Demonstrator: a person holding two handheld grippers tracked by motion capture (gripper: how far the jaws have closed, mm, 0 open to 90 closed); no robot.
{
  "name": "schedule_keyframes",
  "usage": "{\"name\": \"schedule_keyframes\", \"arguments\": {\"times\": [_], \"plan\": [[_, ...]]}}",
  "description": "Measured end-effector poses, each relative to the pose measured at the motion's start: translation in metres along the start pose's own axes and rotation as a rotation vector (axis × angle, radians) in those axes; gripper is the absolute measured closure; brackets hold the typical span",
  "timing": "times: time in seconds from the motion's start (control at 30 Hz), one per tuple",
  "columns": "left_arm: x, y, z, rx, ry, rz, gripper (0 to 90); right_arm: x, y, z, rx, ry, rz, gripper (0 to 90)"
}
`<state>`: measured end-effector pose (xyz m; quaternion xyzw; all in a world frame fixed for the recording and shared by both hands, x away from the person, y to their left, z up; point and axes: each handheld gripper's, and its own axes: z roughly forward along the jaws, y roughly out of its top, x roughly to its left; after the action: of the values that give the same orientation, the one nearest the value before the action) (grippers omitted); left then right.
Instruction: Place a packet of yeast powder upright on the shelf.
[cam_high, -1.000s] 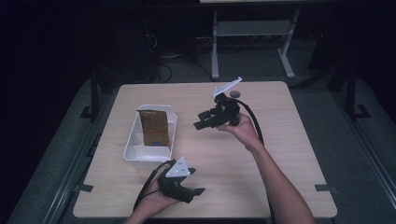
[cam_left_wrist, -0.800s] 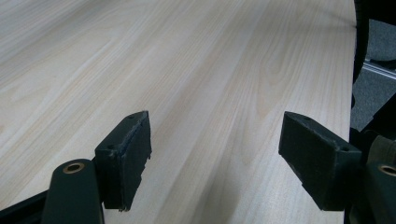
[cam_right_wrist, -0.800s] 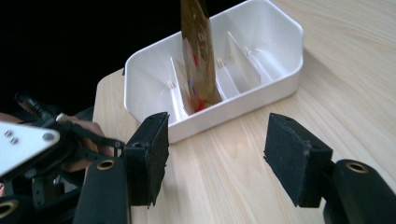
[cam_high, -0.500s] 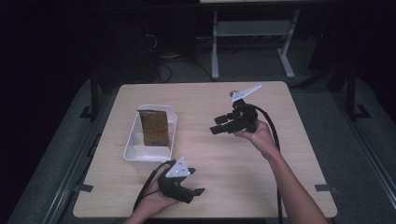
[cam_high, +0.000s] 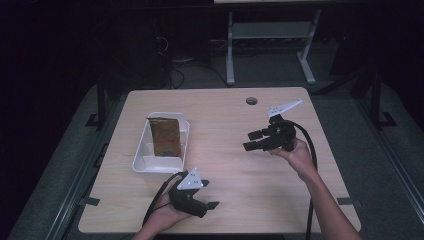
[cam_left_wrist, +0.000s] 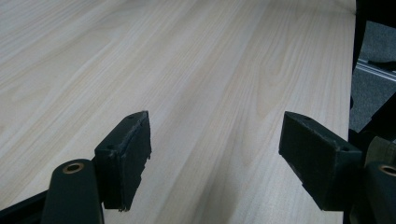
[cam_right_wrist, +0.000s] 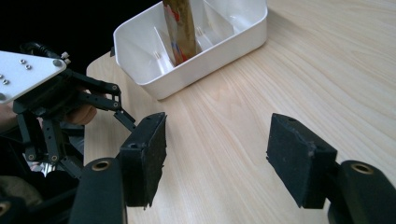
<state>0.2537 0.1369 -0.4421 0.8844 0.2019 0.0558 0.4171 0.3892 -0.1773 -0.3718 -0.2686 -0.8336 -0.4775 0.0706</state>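
While the brown packet (cam_high: 165, 135) stands upright in the white divided bin (cam_high: 142, 162) at the table's left, the right hand-held gripper (cam_high: 256, 140) hovers mid-table, jaws wide and empty; the left hand-held gripper (cam_high: 207, 205) rests near the front edge, likewise agape; likely an approach step, the next move calling for a leftward reach to the packet.

brown packet (cam_right_wrist: 180, 28): top cut off | bin (cam_right_wrist: 140, 70) contents: unclear

A pale wooden table (cam_high: 230, 120) bears a white divided bin (cam_high: 145, 162) near its left edge.
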Motion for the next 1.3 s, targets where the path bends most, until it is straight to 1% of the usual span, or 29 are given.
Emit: {"name": "schedule_keyframes", "arguments": {"times": [0.17,0.2,0.27,0.3,0.37,0.4,0.43,0.47,0.5,0.6,0.73,0.8,0.9,0.93,1.07,1.1,1.17,1.2,1.3], "plan": [[0.0,0.0,-0.001,-0.005,-0.001,0.0,24.7,0.001,-0.01,-0.005,-0.002,-0.009,0.003,36.5],[0.001,0.0,-0.001,-0.006,-0.003,-0.003,24.7,0.001,-0.014,-0.006,0.009,-0.007,0.018,35.7],[0.001,0.0,-0.001,-0.007,-0.003,-0.006,24.7,0.001,-0.016,-0.006,0.002,-0.01,0.016,36.4],[0.001,0.0,-0.001,-0.007,-0.002,-0.002,24.7,0.0,-0.021,-0.008,0.005,-0.011,0.023,36.2],[0.001,0.0,-0.001,-0.009,-0.003,-0.004,24.7,0.001,-0.023,-0.008,0.006,-0.013,0.025,36.2],[0.001,0.0,-0.001,-0.009,-0.004,-0.002,24.7,0.0,-0.028,-0.01,0.011,-0.014,0.033,36.1],[0.001,0.0,-0.001,-0.009,-0.004,-0.002,24.7,0.0,-0.028,-0.01,0.011,-0.014,0.033,36.1],[0.002,0.0,-0.001,-0.008,-0.005,-0.006,24.7,0.001,-0.033,-0.012,0.01,-0.018,0.034,36.2],[0.002,-0.001,-0.001,-0.009,-0.005,-0.008,24.7,0.001,-0.033,-0.012,0.01,-0.018,0.034,36.2],[0.003,-0.001,-0.002,-0.013,-0.005,-0.009,24.7,0.003,-0.04,-0.015,0.011,-0.027,0.041,36.1],[0.004,-0.001,-0.003,-0.013,-0.005,-0.011,24.7,0.002,-0.047,-0.018,0.006,-0.03,0.045,36.2],[0.004,-0.001,-0.003,-0.01,-0.005,-0.012,24.8,0.003,-0.054,-0.02,0.012,-0.039,0.053,36.3],[0.004,-0.001,-0.002,-0.009,-0.008,-0.009,24.8,0.003,-0.058,-0.022,0.018,-0.044,0.063,36.5],[0.004,-0.001,-0.002,-0.007,-0.01,-0.008,24.8,0.003,-0.06,-0.023,0.011,-0.044,0.06,36.8],[0.004,-0.001,-0.002,-0.007,-0.011,-0.01,24.9,0.005,-0.066,-0.024,0.01,-0.046,0.061,36.9],[0.004,-0.001,-0.002,-0.005,-0.011,-0.007,25.0,0.006,-0.071,-0.024,0.014,-0.048,0.068,37.0],[0.004,-0.001,-0.002,-0.005,-0.01,-0.01,25.0,0.006,-0.073,-0.024,0.015,-0.049,0.068,37.0],[0.004,-0.001,-0.002,-0.005,-0.011,-0.012,25.0,0.006,-0.08,-0.024,0.015,-0.048,0.075,37.0],[0.004,-0.001,-0.003,-0.005,-0.011,-0.01,25.2,0.007,-0.085,-0.024,0.016,-0.046,0.08,36.9]]}}
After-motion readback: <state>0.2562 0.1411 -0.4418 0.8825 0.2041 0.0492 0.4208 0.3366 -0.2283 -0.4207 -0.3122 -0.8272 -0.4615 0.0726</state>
